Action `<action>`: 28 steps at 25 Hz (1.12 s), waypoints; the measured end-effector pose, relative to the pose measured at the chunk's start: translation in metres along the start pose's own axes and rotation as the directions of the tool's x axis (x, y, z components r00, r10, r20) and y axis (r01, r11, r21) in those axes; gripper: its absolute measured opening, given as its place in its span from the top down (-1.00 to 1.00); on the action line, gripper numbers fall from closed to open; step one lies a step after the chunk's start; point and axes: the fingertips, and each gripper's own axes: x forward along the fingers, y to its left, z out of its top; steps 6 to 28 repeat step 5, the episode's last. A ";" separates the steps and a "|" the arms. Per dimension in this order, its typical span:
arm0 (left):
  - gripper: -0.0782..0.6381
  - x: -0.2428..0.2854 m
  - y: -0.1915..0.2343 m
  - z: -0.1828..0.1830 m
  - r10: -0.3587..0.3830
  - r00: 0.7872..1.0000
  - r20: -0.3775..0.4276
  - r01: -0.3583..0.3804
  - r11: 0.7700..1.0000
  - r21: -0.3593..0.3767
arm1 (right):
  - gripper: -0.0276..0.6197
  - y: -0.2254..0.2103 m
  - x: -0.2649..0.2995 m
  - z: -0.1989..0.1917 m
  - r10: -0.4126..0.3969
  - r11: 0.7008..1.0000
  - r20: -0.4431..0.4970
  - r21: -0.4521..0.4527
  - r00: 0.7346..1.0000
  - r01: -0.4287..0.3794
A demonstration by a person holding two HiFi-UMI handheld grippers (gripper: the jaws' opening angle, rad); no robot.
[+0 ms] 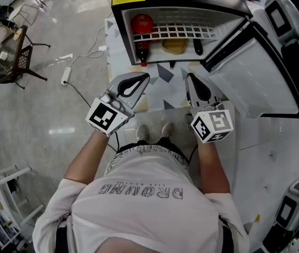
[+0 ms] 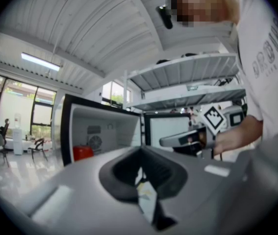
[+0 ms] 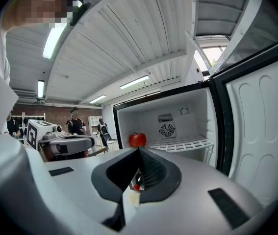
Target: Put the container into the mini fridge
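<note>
The mini fridge (image 1: pixel 118 36) stands open straight ahead, its door (image 1: pixel 254 80) swung out to the right. A yellowish container (image 1: pixel 175 46) lies inside under the white wire shelf (image 1: pixel 175 32). On that shelf sits a red round fruit (image 1: pixel 142 23) (image 3: pixel 138 139), and a red-capped bottle (image 1: pixel 143 54) stands below it. My left gripper (image 1: pixel 145 78) (image 2: pixel 141 153) and right gripper (image 1: pixel 191 78) (image 3: pixel 139 151) hover side by side just in front of the opening. Both are shut, with nothing held in either.
A black chair (image 1: pixel 12 57) and a white power strip (image 1: pixel 65 75) with its cable are on the floor to the left. The person's shoes (image 1: pixel 154 132) stand on a patterned mat before the fridge. Other machines (image 1: pixel 289 15) crowd the right side.
</note>
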 end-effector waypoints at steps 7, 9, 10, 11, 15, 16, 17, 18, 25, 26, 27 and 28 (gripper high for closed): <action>0.76 0.006 -0.001 -0.002 0.004 1.000 0.001 -0.004 1.000 -0.005 | 0.91 -0.006 0.000 -0.001 0.000 1.000 -0.004 -0.007 1.000 0.000; 0.76 0.006 -0.001 -0.002 0.004 1.000 0.001 -0.004 1.000 -0.005 | 0.91 -0.006 0.000 -0.001 0.000 1.000 -0.004 -0.007 1.000 0.000; 0.76 0.006 -0.001 -0.002 0.004 1.000 0.001 -0.004 1.000 -0.005 | 0.91 -0.006 0.000 -0.001 0.000 1.000 -0.004 -0.007 1.000 0.000; 0.76 0.006 -0.001 -0.002 0.004 1.000 0.001 -0.004 1.000 -0.005 | 0.91 -0.006 0.000 -0.001 0.000 1.000 -0.004 -0.007 1.000 0.000; 0.76 0.006 -0.001 -0.002 0.004 1.000 0.001 -0.004 1.000 -0.005 | 0.91 -0.006 0.000 -0.001 0.000 1.000 -0.004 -0.007 1.000 0.000; 0.76 0.006 -0.001 -0.002 0.004 1.000 0.001 -0.004 1.000 -0.005 | 0.91 -0.006 0.000 -0.001 0.000 1.000 -0.004 -0.007 1.000 0.000; 0.76 0.006 -0.001 -0.002 0.004 1.000 0.001 -0.004 1.000 -0.005 | 0.91 -0.006 0.000 -0.001 0.000 1.000 -0.004 -0.007 1.000 0.000; 0.76 0.006 -0.001 -0.002 0.004 1.000 0.001 -0.004 1.000 -0.005 | 0.91 -0.006 0.000 -0.001 0.000 1.000 -0.004 -0.007 1.000 0.000; 0.76 0.006 -0.001 -0.002 0.004 1.000 0.001 -0.004 1.000 -0.005 | 0.91 -0.006 0.000 -0.001 0.000 1.000 -0.004 -0.007 1.000 0.000; 0.76 0.006 -0.001 -0.002 0.004 1.000 0.001 -0.004 1.000 -0.005 | 0.91 -0.006 0.000 -0.001 0.000 1.000 -0.004 -0.007 1.000 0.000; 0.76 0.006 -0.001 -0.002 0.004 1.000 0.001 -0.004 1.000 -0.005 | 0.91 -0.006 0.000 -0.001 0.000 1.000 -0.004 -0.007 1.000 0.000; 0.76 0.006 -0.001 -0.002 0.004 1.000 0.001 -0.004 1.000 -0.005 | 0.91 -0.006 0.000 -0.001 0.000 1.000 -0.004 -0.007 1.000 0.000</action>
